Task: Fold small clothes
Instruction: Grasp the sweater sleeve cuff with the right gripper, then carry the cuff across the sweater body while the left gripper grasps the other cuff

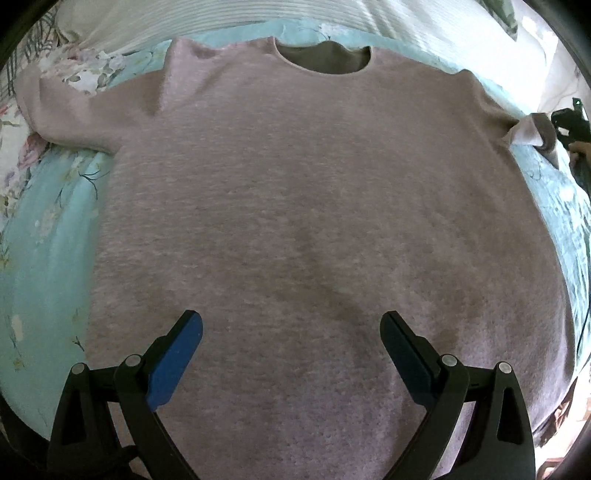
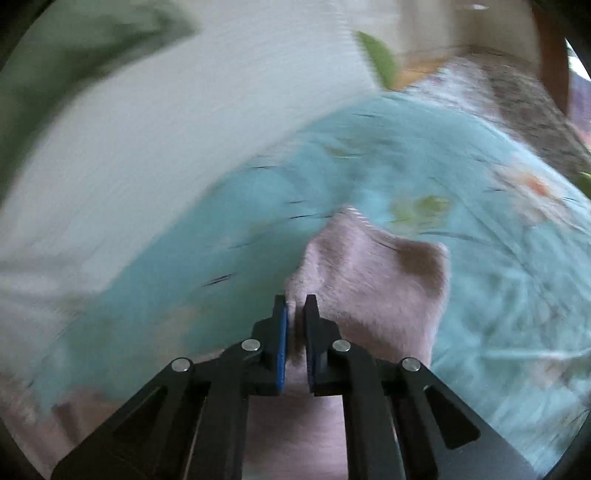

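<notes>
A pale pink fuzzy short-sleeved top (image 1: 295, 192) lies flat on the bed, neckline at the far side. My left gripper (image 1: 291, 325) hovers open over its lower middle, jaws wide apart and empty. My right gripper (image 2: 296, 306) is shut on the top's right sleeve (image 2: 373, 269), which sticks up and out past the jaws. In the left wrist view that sleeve (image 1: 532, 131) is lifted at the far right, with the right gripper (image 1: 570, 123) beside it. The right wrist view is motion-blurred.
The bed has a light blue floral sheet (image 1: 48, 229). A white ribbed blanket or pillow (image 1: 229, 18) lies along the far side behind the neckline. It also shows in the right wrist view (image 2: 147, 129). A patterned brown cover (image 2: 524, 92) lies at far right.
</notes>
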A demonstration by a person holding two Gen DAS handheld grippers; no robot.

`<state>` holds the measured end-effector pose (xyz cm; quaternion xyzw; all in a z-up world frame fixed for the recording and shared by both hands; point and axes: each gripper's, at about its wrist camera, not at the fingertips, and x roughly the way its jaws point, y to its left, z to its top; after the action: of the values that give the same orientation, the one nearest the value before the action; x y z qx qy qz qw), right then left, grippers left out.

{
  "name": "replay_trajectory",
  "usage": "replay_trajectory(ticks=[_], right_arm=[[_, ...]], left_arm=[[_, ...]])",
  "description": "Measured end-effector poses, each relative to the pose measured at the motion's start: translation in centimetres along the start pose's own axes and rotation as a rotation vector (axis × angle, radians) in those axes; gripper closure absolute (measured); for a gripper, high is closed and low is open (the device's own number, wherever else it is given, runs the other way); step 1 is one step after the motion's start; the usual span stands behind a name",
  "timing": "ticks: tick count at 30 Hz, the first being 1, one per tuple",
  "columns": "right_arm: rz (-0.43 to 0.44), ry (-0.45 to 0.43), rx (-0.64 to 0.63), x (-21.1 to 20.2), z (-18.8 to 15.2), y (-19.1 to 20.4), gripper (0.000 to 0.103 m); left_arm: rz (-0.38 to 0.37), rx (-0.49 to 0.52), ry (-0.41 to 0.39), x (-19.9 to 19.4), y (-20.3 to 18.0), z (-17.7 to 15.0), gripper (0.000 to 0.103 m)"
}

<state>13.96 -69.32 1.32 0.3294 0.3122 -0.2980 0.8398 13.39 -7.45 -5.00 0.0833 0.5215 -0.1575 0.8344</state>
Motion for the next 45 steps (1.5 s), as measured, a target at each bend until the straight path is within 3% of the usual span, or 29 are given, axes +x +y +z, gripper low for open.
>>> replay_trajectory(ticks=[6, 13, 19, 23, 27, 29, 31, 41, 45], right_arm=[[0.328, 0.070, -0.174, -3.0, -5.6, 11.5, 0.094], [0.689, 0.230, -0.375, -4.4, -16.6, 27.7, 0.094], [0.886, 0.370, -0.481, -4.7, -26.7, 37.5, 0.094], [0.973, 0.475, -0.496, -3.7, -31.5, 40.5, 0.094], [0.968, 0.613, -0.527, -1.9, -34.5, 41.0, 0.084], [0.964, 0.648, -0.518, -1.5, -34.9, 40.3, 0.054], [0.982, 0.631, -0.505, -2.3, -34.6, 39.1, 0.049], [0.925, 0.458, -0.388, -8.0, -28.5, 28.3, 0.042], [0.882, 0.402, -0.352, -9.7, -27.6, 24.2, 0.039]], left_arm=[[-0.035, -0.054, -0.024, -1.1, 1.7, 0.2, 0.006], [-0.057, -0.146, -0.082, -3.3, 5.3, -0.3, 0.006], [-0.068, -0.216, -0.099, -3.9, 8.3, -1.4, 0.006], [-0.088, -0.257, -0.105, -3.7, 9.9, -1.4, 0.006], [-0.132, -0.300, -0.105, -3.0, 11.3, -0.9, 0.006], [-0.174, -0.324, -0.104, -2.5, 12.2, -0.1, 0.006], [-0.223, -0.342, -0.111, -1.8, 12.8, 1.4, 0.006], [-0.514, -0.425, -0.047, 5.0, 16.7, 11.8, 0.005], [-0.736, -0.517, 0.065, 7.9, 18.2, 13.2, 0.006]])
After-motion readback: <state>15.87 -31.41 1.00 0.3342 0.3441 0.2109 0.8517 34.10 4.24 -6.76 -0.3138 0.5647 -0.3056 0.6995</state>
